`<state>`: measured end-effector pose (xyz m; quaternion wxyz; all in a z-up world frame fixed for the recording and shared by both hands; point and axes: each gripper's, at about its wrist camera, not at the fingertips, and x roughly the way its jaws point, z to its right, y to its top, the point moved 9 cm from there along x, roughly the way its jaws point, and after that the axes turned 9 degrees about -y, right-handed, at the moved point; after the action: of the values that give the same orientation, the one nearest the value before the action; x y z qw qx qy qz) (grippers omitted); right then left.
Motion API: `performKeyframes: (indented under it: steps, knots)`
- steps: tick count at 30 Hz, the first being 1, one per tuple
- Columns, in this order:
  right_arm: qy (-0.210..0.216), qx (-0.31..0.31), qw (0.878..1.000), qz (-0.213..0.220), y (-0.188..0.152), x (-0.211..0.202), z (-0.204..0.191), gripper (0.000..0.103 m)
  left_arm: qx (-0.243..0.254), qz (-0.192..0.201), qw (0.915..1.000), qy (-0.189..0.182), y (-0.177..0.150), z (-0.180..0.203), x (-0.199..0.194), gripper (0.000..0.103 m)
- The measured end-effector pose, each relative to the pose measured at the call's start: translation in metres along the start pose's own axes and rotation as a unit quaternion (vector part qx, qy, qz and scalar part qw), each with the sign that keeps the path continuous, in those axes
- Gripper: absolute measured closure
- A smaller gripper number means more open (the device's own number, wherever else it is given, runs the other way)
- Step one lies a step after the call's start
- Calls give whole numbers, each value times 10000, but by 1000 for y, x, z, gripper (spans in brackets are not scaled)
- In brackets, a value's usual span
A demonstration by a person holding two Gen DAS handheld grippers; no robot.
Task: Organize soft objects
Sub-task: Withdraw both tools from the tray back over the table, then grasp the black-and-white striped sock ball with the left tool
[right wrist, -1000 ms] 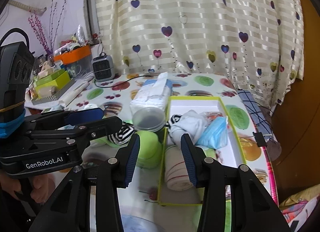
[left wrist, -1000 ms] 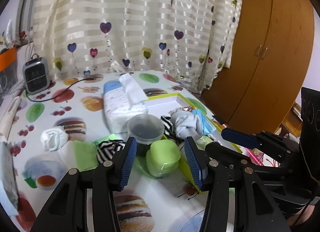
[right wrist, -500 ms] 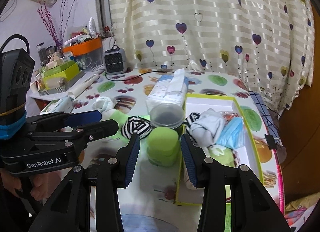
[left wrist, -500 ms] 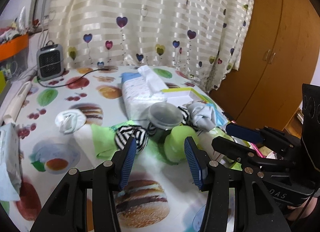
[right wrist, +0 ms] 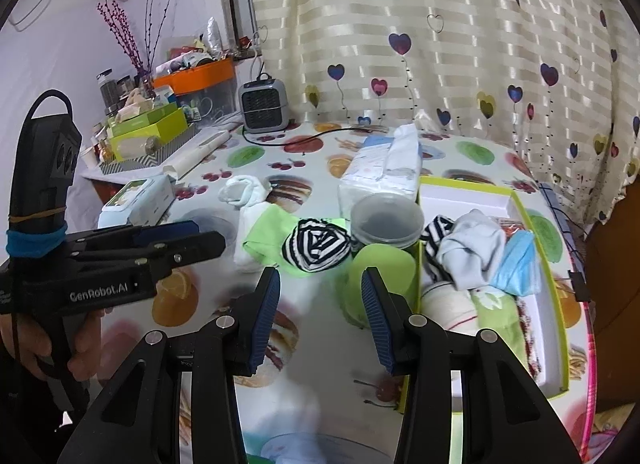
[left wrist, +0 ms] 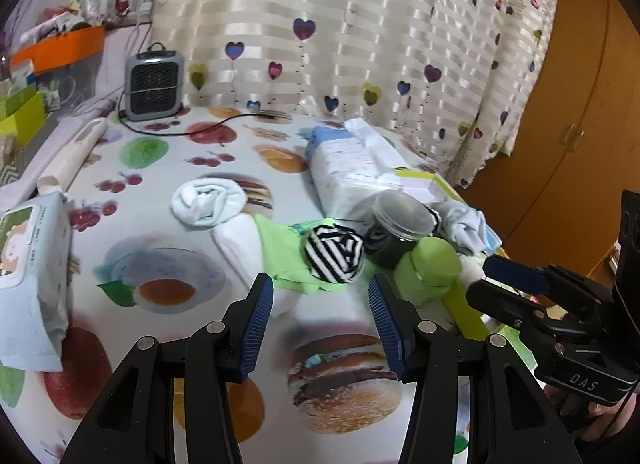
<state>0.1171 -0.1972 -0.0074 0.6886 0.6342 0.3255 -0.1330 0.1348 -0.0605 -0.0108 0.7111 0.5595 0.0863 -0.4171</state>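
A black-and-white striped sock ball (left wrist: 334,252) (right wrist: 316,244) lies on a green-and-white cloth (left wrist: 276,248) (right wrist: 264,234) mid-table. A white sock roll (left wrist: 208,201) (right wrist: 244,189) lies farther left. The yellow-green box (right wrist: 558,288) at the right holds a striped sock, a pale grey sock (right wrist: 472,250), a blue mask (right wrist: 518,264) and rolled towels. My left gripper (left wrist: 320,312) is open and empty, just short of the striped ball. My right gripper (right wrist: 320,304) is open and empty, a little nearer than the ball.
A dark jar with a clear lid (left wrist: 400,229) (right wrist: 386,223), green plastic cases (left wrist: 432,266) (right wrist: 380,280) and a tissue pack (left wrist: 352,169) (right wrist: 380,173) crowd the box's left side. A wipes pack (left wrist: 28,260) and a small heater (left wrist: 154,81) stand left and back.
Both grippers have swung left, from facing the green cases and the box to facing the striped sock ball. Both stayed open and empty.
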Motion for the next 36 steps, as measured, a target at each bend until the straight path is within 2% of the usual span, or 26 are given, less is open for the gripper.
performKeyframes:
  steps: [5,15,25,30,31,32,34,36]
  knots:
    - [65,-67,10000,-22,1,2,-7,59,7,-127,9999,-11,1,-3,9,54]
    - [-46,10,10000,-42,3,6,-1,59,446,-514,9976,-82,12,7,55,54]
    - [-143,197,9996,-120,3,15,15,59,793,-1033,9914,99,14,6,117,54]
    - [-156,264,9994,-156,1,19,22,59,860,-1175,9890,242,7,3,133,54]
    - [-156,269,9994,-161,2,20,23,59,901,-1172,9886,288,6,3,134,57]
    - [-157,276,9994,-169,1,21,23,59,932,-1148,9885,311,6,3,134,68]
    - [-162,296,9993,-188,1,23,25,59,959,-1143,9885,229,5,6,132,84]
    - [-153,318,9992,-198,1,24,25,59,946,-1052,9898,183,7,9,125,90]
